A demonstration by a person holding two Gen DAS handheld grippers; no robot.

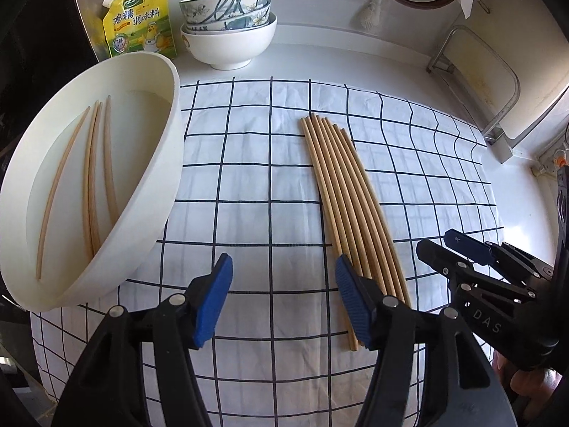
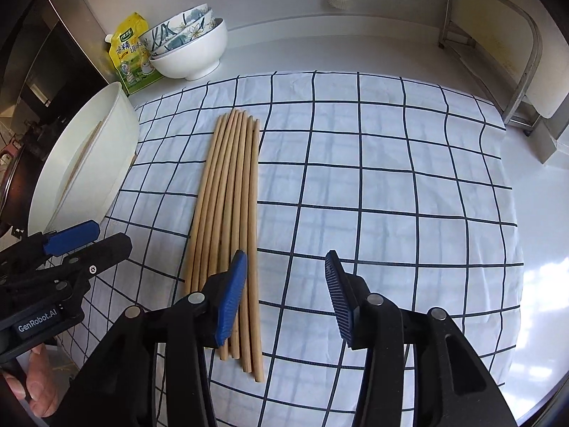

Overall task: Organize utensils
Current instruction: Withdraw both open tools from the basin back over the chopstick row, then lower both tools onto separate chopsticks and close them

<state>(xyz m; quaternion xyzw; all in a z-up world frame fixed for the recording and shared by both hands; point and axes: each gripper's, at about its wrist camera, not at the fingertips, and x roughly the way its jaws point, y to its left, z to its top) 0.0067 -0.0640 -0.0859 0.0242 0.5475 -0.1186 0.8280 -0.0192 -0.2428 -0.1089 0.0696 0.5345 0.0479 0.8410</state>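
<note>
In the left wrist view, a bundle of wooden chopsticks [image 1: 350, 213] lay side by side on a white checked cloth [image 1: 263, 163] spread over the desk [image 1: 320, 60], running from the middle of the frame toward the lower right. At the left of the frame stood a white tub [image 1: 167, 163], tilted toward the camera, with four more chopsticks [image 1: 94, 181] resting inside it. The left tool [image 1: 284, 302] hung over the cloth at the bottom centre with its blue pads apart and nothing between them; its right pad sat just beside the near ends of the bundle. The right tool [image 2: 286, 295] in its own view was likewise released, its left pad overlapping the bundle's near ends, no stick gripped. At the upper left of the frame sat stacked bowls [image 1: 227, 28] and a yellow seasoning pouch [image 1: 138, 21]. A metal rack [image 1: 476, 82] stood at the upper right.
</note>
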